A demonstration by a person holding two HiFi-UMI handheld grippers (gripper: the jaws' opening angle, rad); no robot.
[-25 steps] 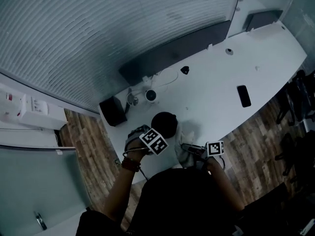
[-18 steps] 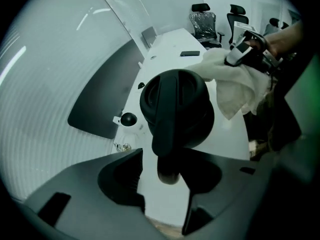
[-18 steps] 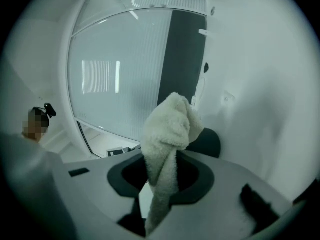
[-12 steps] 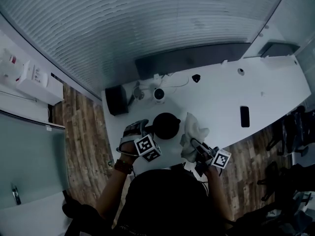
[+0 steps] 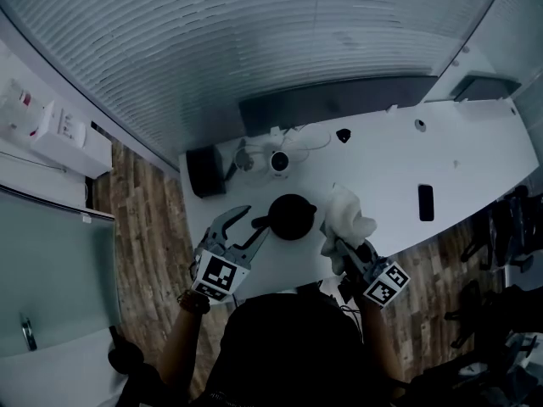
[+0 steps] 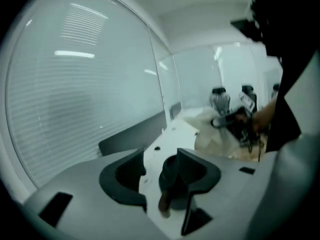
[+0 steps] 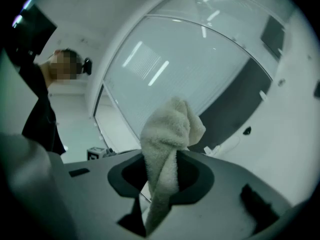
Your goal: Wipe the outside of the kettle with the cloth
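Note:
The black kettle (image 5: 291,216) stands on the white table (image 5: 382,168). My left gripper (image 5: 254,220) hangs just left of it, raised, and its jaws have just been opening; they stand wide with nothing gripped. In the left gripper view the kettle (image 6: 170,174) shows beyond the gap of that gripper (image 6: 160,176). My right gripper (image 5: 344,246) is shut on the white fluffy cloth (image 5: 348,213), held up to the right of the kettle. The cloth (image 7: 167,134) stands bunched between that gripper's (image 7: 161,176) jaws, and the left gripper view catches the cloth (image 6: 212,134) too.
A long dark panel (image 5: 339,100) runs along the table's far edge below a glass wall with blinds. A black box (image 5: 204,172), a small round white device (image 5: 278,162) with a cable and a black phone (image 5: 426,202) lie on the table. Office chairs (image 5: 509,227) stand at the right.
Both grippers have risen. The left gripper came away from the kettle's left side and its jaws now stand wide. The right gripper lifted the cloth off the table.

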